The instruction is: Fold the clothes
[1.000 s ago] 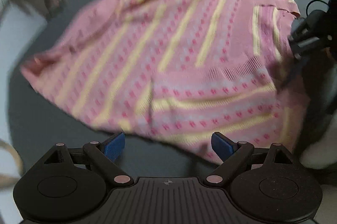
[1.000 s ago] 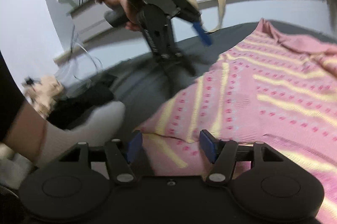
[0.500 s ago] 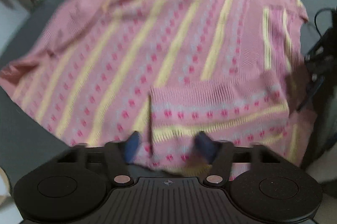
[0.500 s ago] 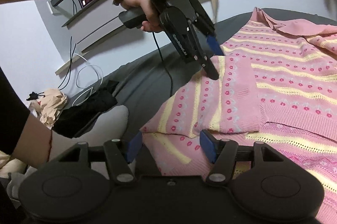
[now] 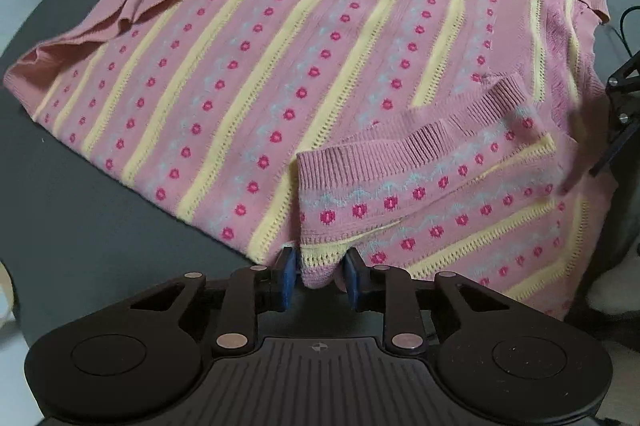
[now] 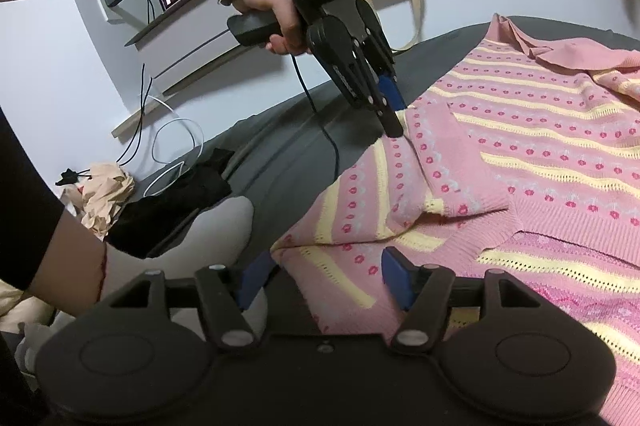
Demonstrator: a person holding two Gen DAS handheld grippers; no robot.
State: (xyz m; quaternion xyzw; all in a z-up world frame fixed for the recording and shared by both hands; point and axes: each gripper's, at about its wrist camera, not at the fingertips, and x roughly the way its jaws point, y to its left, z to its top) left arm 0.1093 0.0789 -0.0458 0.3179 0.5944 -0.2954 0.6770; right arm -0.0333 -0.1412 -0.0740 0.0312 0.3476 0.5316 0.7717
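We see the person's left hand (image 6: pixel 276 13), watch strap on the wrist, gripping the handle of the left gripper (image 5: pixel 318 270), forearm coming in from the left and the tool angled down and to the right so its tips meet the cloth; in the left wrist view its blue pads (image 5: pixel 286 276) sit narrowed around a small bunched corner of the folded sleeve (image 5: pixel 420 193), fabric filling the gap between them, though we cannot tell for sure if both pads press it tight. The pink sweater (image 5: pixel 280 65) lies flat on a dark grey surface (image 5: pixel 80 218), spread wide, yellow stripes and rows of dark pink dots running diagonally away from the left camera toward the upper right, collar end far off at upper left. The sleeve is doubled back over the body, ribbed cuff edge up, long axis running rightward across the near hem. Further right the right gripper (image 6: pixel 326 276) hangs low at the near edge of the sweater, jaws spread wide and holding nothing, a hem corner lying between and just ahead of the blue pads without clear contact. A foot in a white sock (image 6: pixel 208 234) rests left of that gripper beside the cloth
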